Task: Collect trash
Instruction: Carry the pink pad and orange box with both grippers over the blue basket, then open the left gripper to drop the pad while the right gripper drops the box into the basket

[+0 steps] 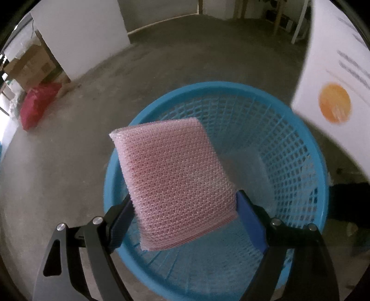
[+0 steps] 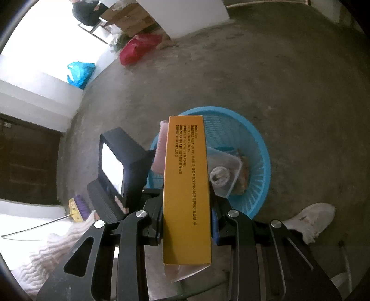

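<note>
Black finger arms framed both views, and each hand-held gripper carried something. The left hand-held gripper (image 1: 185,208) stood wide, with a pink mesh sponge (image 1: 171,183) set between its blue pads, directly above a blue basket (image 1: 300,129) on the bare concrete floor (image 1: 69,162). The right-hand pad lay against the sponge's edge; on the other side contact was hard to judge, so whether the sponge was held firmly or coming loose could not be told. The right hand-held gripper (image 2: 187,222) was closed narrowly on a yellow box (image 2: 186,185), held upright with its printed side to the camera, near the basket's rim and not yet over the middle.

In the right wrist view the basket already held a clear plastic tub (image 2: 224,169) and something brownish (image 2: 242,176) beside it, so part of the collecting looked done. The sponge appeared to be on the point of going in, and the box seemed next in line. In the left wrist view the box showed as a white face with an orange disc (image 1: 335,104), blurred, at the basket's edge.

Elsewhere lay a red bag (image 2: 138,48), a blue plastic bag (image 2: 79,71) and some cardboard boxes (image 2: 129,18) by the wall; whether these counted as trash to collect could not be told. A white shoe (image 2: 309,217) stood just beside the basket, and a broom (image 2: 77,208) lay off to the side.
</note>
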Action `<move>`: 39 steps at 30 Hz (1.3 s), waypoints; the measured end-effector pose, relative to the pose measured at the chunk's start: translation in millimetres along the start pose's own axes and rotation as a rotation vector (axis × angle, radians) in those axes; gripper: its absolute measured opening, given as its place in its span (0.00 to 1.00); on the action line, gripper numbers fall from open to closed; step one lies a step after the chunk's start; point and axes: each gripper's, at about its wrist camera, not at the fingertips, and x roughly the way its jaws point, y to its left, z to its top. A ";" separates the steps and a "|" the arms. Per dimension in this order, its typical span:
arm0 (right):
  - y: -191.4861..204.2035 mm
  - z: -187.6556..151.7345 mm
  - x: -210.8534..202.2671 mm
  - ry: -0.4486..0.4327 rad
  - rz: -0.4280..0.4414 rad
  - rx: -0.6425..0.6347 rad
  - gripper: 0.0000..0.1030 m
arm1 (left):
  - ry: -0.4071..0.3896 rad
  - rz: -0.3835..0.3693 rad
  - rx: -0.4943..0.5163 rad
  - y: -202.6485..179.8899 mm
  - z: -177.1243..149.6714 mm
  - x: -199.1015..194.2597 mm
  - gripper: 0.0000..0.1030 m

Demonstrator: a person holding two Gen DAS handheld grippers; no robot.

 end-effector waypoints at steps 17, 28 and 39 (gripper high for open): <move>-2.8 -3.4 8.6 0.007 -0.017 0.025 0.28 | 0.013 -0.196 -0.262 42.6 12.3 -20.3 0.91; -11.7 12.0 34.5 0.035 0.012 0.067 0.30 | -0.171 -0.236 -0.479 96.8 -14.2 -90.4 0.91; -31.5 36.8 96.9 0.130 -0.164 0.154 0.60 | -0.150 -0.235 -0.478 97.8 -33.0 -98.4 0.91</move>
